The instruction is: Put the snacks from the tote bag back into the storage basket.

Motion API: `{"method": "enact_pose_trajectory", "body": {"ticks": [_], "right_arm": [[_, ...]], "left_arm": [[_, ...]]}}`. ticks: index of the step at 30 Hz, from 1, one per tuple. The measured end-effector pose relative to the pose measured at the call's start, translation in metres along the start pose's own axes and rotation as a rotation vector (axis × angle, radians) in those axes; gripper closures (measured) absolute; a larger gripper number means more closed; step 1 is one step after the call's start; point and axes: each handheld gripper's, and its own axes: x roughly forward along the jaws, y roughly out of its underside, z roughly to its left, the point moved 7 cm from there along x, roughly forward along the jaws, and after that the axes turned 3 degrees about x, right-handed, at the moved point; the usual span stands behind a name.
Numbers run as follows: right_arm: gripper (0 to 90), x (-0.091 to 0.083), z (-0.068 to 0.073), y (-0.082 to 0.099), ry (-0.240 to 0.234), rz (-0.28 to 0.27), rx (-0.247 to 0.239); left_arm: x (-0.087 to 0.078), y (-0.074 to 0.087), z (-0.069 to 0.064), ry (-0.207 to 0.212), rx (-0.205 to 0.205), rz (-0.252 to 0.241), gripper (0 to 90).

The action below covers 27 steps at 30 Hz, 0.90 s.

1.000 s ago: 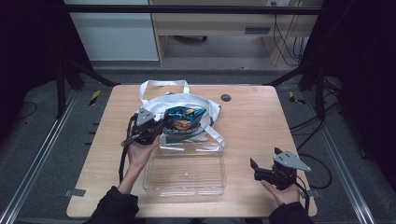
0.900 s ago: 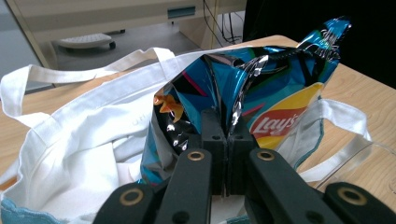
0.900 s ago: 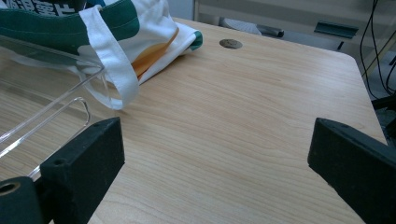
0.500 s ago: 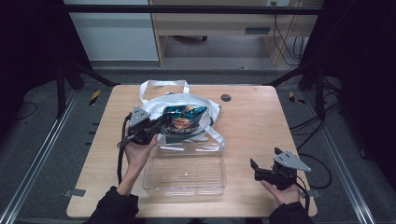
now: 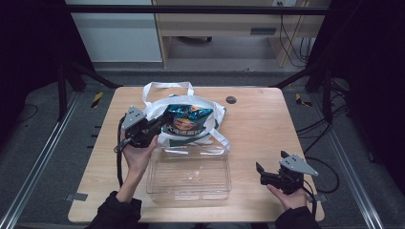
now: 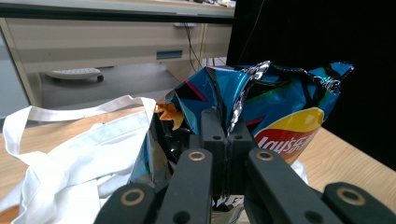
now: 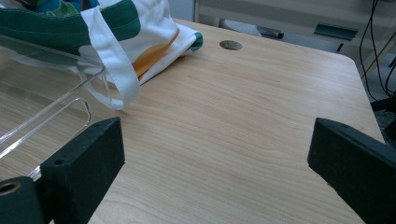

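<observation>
Jaws of your L gripper are clenched on the chip bag, now lifted further out of the tote, behind the clear tray. Your R gripper idles w/ jaws spread wide; tray drop likely next.

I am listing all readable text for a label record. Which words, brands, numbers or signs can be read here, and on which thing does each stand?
"Lay's": red and yellow logo on the chip bag, held by the left gripper.
Smaller white print after the logo: too blurred to read.
Tote bag: green and orange print, no readable words.
Clear tray: no text.
</observation>
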Motion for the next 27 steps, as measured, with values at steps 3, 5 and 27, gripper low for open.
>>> {"method": "enact_pose_trajectory", "body": {"ticks": [3,5,27], "right_arm": [[4.1,0.000,0.000,0.000,0.000,0.000,0.000],[4.1,0.000,0.000,0.000,0.000,0.001,-0.001],[4.2,-0.001,0.001,0.000,-0.002,-0.001,-0.001]], "left_arm": [[-0.006,-0.006,0.000,-0.003,-0.006,-0.021,89.9],[-0.007,-0.008,0.000,-0.004,-0.009,-0.027,90.0],[-0.041,-0.035,-0.009,0.036,-0.031,-0.127,90.0]]}}
